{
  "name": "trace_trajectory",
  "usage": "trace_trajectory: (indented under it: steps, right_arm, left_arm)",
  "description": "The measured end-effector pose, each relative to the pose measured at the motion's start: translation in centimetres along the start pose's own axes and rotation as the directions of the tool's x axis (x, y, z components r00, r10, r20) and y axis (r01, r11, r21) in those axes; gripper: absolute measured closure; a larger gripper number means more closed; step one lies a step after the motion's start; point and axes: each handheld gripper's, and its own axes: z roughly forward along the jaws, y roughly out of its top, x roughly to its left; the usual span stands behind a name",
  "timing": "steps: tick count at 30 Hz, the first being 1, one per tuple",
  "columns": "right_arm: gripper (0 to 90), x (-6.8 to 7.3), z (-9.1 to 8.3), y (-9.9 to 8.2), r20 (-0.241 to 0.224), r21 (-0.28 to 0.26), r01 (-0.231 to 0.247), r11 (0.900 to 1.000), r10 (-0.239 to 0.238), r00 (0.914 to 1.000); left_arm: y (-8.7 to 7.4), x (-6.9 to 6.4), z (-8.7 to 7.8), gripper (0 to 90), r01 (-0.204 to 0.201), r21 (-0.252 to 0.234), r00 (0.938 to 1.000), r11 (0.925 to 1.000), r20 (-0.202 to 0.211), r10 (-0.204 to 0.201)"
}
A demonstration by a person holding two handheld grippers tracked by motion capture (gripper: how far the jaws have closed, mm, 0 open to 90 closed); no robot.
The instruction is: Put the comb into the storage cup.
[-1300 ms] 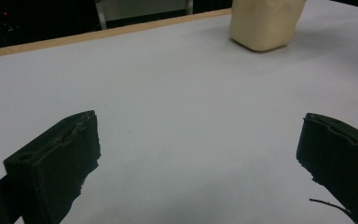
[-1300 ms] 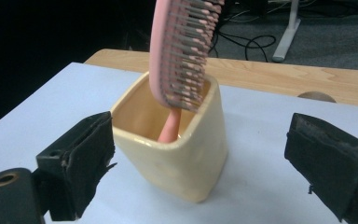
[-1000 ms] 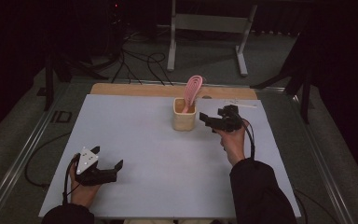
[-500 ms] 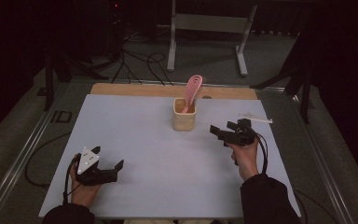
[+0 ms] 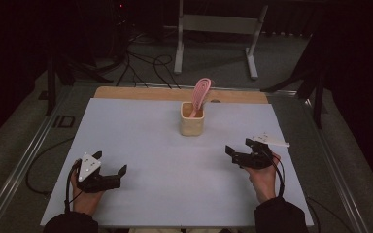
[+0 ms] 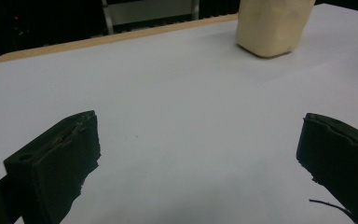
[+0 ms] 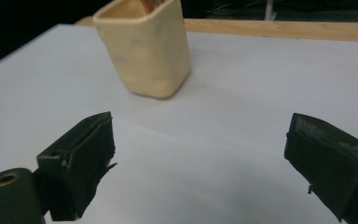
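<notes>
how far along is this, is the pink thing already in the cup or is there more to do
Done: the pink utensil stands handle-down in the cream cup, leaning against its rim. In hand: nothing; the right tongs and the left tongs both stand open and empty, resting low near the front of the white table, apart from the cup. Left: nothing else lies loose on the table, so this looks finished.

Bare white desk (image 5: 175, 160) between left tongs (image 5: 121, 175) and right tongs (image 5: 236, 154), with just the cream cup (image 5: 192, 122) and its pink comb (image 5: 201, 92) standing farther back.
</notes>
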Motion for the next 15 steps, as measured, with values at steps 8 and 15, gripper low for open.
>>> trace_trajectory:
  steps: [8, 15]
  right_arm:
    - [8.9, -0.3, -1.2, -2.1, 0.033, -0.033, 0.039, 0.9987, -0.037, 0.9987]
    - [8.8, -0.5, -2.2, -3.2, 0.03, -0.064, 0.097, 0.9932, -0.095, 0.995]
  left_arm:
    - [0.2, 0.3, -0.3, 0.1, -0.003, -0.013, 0.9999, 0.9999, -0.009, 0.003]
    - [0.3, 0.6, -0.5, 0.1, 0.005, -0.023, 1.0, 0.9997, -0.008, -0.005]
